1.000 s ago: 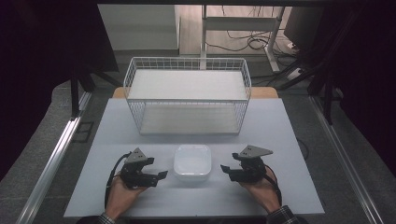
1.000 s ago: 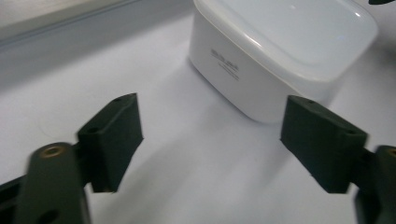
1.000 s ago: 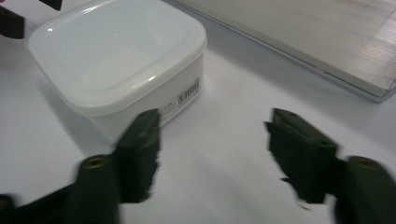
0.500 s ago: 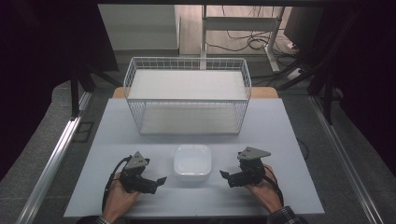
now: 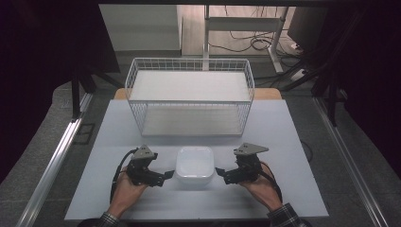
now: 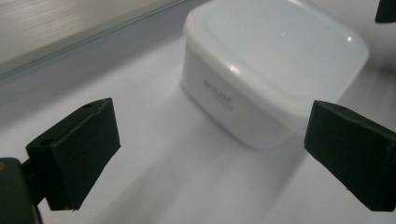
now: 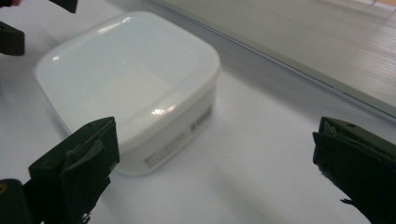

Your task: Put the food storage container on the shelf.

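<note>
Both grippers have drawn back toward the near table edge since the earlier frames, and their jaws have just been opening, nothing between them. Left gripper (image 5: 166, 176) sits just left of the white lidded container (image 5: 194, 161), jaws spread wide, pointing at its side. Right gripper (image 5: 221, 173) mirrors it on the other side, jaws likewise wide apart, apart from the box. Container rests flat on the white table (image 5: 283, 142), near edge, lid on, between the two tools. Wire basket (image 5: 189, 97) stands well behind it, holding nothing. Judgement: work at its start. Container untouched, not gripped, not lifted; approach, grasp and any transfer all remain.
</note>
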### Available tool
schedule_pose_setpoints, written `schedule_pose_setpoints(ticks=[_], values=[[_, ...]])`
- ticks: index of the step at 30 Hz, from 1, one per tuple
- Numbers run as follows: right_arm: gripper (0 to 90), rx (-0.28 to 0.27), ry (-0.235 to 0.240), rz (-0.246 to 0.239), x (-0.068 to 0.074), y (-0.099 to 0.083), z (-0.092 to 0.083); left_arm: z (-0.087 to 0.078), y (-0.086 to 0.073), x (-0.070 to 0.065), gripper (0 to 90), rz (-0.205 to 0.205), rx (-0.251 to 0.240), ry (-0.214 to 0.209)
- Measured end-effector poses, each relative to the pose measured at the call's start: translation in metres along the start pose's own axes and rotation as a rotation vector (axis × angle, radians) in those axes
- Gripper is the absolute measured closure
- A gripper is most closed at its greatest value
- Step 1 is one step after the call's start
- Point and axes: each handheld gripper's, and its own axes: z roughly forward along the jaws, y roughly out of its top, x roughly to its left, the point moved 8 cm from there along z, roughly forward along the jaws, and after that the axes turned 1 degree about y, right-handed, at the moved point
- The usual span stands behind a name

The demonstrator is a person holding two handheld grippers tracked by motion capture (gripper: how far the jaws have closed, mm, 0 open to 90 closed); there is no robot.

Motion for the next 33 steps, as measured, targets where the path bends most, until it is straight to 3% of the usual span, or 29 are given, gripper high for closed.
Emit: schedule_pose_setpoints(ticks=[7,12,16,18,19,20,21,22,23,25,27,30,31,33], values=[[0.4,0.034,0.034,0.009,0.007,0.011,0.011,0.012,0.018,-0.006,3.8,0.011,0.011,-0.041],[1.7,0.068,0.06,0.002,0.013,0.022,0.023,0.025,0.033,-0.01,6.1,0.054,0.029,-0.039],[2.7,0.081,0.073,0.01,0.016,0.025,0.031,0.033,0.032,-0.01,7.3,0.051,0.048,-0.039],[4.6,0.101,0.084,0.025,0.018,0.022,0.038,0.039,0.024,-0.007,7.6,0.004,0.058,-0.078],[4.6,0.101,0.084,0.025,0.018,0.022,0.038,0.039,0.024,-0.007,7.8,0.004,0.058,-0.078],[5.4,0.118,0.085,0.044,0.016,0.017,0.041,0.041,0.021,-0.007,9.5,-0.046,0.045,-0.132],[5.4,0.118,0.085,0.044,0.016,0.017,0.041,0.041,0.021,-0.007,10.3,-0.046,0.045,-0.132],[7.9,0.122,0.118,0.092,0.015,0.014,0.042,0.042,0.02,-0.009,13.8,-0.067,0.04,-0.18],[9.6,0.122,0.134,0.111,0.015,0.013,0.043,0.041,0.02,-0.011,17.3,-0.079,0.038,-0.202],[13.9,0.13,0.166,0.149,0.016,0.011,0.041,0.04,0.018,-0.012,20.3,-0.091,0.042,-0.203],[18.5,0.146,0.226,0.186,0.021,0.008,0.039,0.035,0.016,-0.015,28.6,-0.117,0.047,-0.233],[20.3,0.161,0.219,0.21,0.022,0.005,0.035,0.031,0.014,-0.017,34.2,-0.127,0.052,-0.233],[28.9,0.166,0.209,0.23,0.023,0.004,0.029,0.027,0.013,-0.019,42.8,-0.131,0.049,-0.226],[37.7,0.164,0.215,0.255,0.024,0.003,0.023,0.017,0.009,-0.021,49.6,-0.13,0.046,-0.212]])
